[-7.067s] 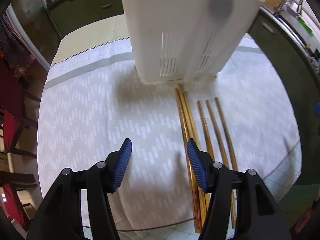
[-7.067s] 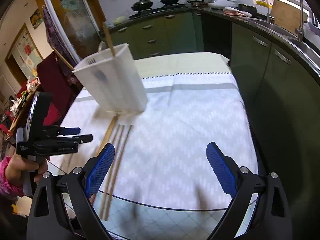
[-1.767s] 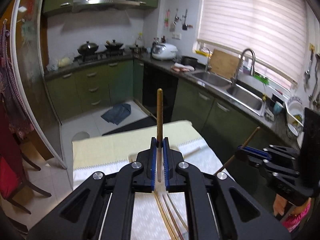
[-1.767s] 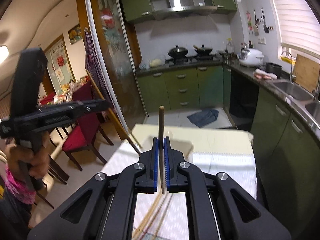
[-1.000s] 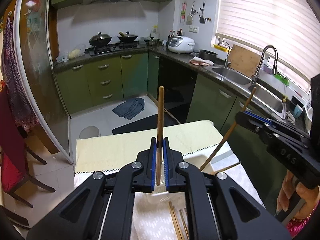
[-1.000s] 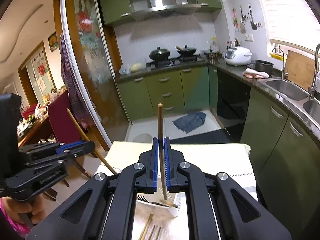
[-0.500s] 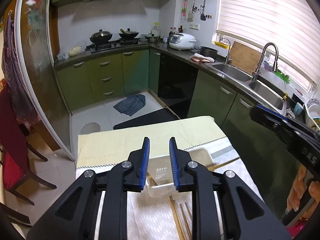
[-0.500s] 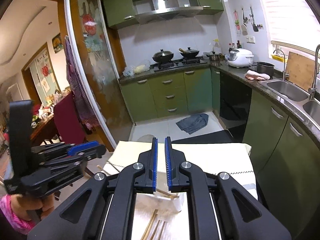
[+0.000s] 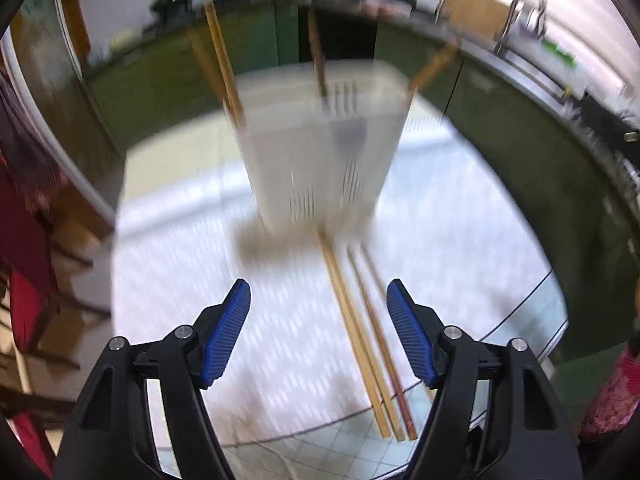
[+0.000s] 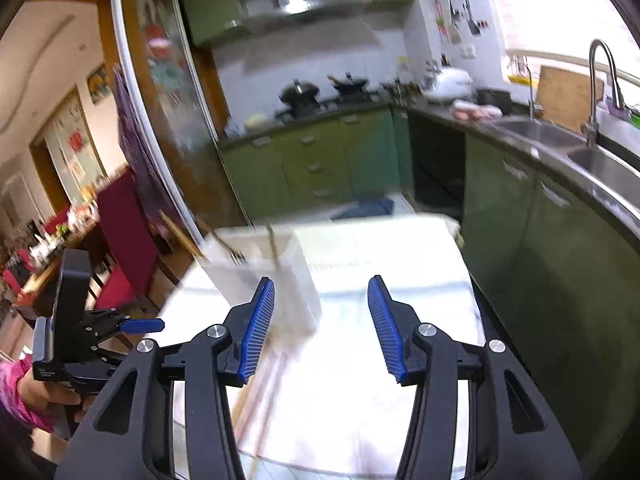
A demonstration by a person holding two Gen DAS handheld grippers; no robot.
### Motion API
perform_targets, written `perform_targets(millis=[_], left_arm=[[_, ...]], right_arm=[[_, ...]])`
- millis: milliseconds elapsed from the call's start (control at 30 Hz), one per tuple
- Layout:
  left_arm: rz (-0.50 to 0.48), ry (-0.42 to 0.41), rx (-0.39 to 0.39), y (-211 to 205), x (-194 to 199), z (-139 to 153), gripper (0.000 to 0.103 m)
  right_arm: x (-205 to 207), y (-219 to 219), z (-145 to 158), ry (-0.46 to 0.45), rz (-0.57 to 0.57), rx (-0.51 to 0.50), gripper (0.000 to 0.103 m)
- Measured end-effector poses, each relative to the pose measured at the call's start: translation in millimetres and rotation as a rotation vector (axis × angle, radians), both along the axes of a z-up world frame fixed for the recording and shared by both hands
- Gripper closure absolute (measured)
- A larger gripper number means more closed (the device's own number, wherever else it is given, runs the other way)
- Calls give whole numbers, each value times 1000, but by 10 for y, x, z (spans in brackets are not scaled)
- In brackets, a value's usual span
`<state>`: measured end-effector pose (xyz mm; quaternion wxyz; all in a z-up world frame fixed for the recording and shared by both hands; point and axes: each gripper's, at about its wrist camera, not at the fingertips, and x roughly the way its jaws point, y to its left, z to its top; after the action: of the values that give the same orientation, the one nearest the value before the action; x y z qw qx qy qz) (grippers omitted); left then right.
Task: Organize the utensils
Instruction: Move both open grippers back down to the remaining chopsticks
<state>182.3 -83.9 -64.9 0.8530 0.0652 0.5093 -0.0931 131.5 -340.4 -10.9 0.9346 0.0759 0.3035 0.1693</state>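
Note:
A white slotted utensil holder (image 9: 320,152) stands on the white patterned tablecloth (image 9: 180,260), blurred by motion. Several wooden chopsticks (image 9: 222,52) lean out of its top. More chopsticks (image 9: 360,320) lie on the cloth in front of it, running toward the near table edge. My left gripper (image 9: 317,286) hangs above the cloth before the holder, its jaws opening with nothing held. My right gripper (image 10: 321,280) is also opening and empty, with the holder (image 10: 264,264) just behind its left finger. The left gripper (image 10: 140,325) shows at the far left in the right wrist view.
Green kitchen cabinets (image 10: 320,160) and a sink with a tap (image 10: 600,80) run along the back and right. Red chairs (image 10: 124,216) stand left of the table. The table's near edge (image 9: 360,412) shows tiled floor below. A hand in a pink sleeve (image 10: 24,392) holds the left gripper.
Both grippers were shut on an upright chopstick; those chopsticks now stand in the holder. Both jaws have spread wide, and both views have dropped toward the table.

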Motion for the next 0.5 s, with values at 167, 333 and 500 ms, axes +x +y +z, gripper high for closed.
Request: perform_targets(millis=[167,333,500], left_arm=[[94,176,-10,51,231,-590,66],[132,198,-19,9,356,-744,66],[152,204,-36,3,443,-793,66]], right_arm=[[-67,8,-429,85,36,-2,54],[-52,13,-617,121,43,14,54],[6,-28,-680,140,36,16,54]])
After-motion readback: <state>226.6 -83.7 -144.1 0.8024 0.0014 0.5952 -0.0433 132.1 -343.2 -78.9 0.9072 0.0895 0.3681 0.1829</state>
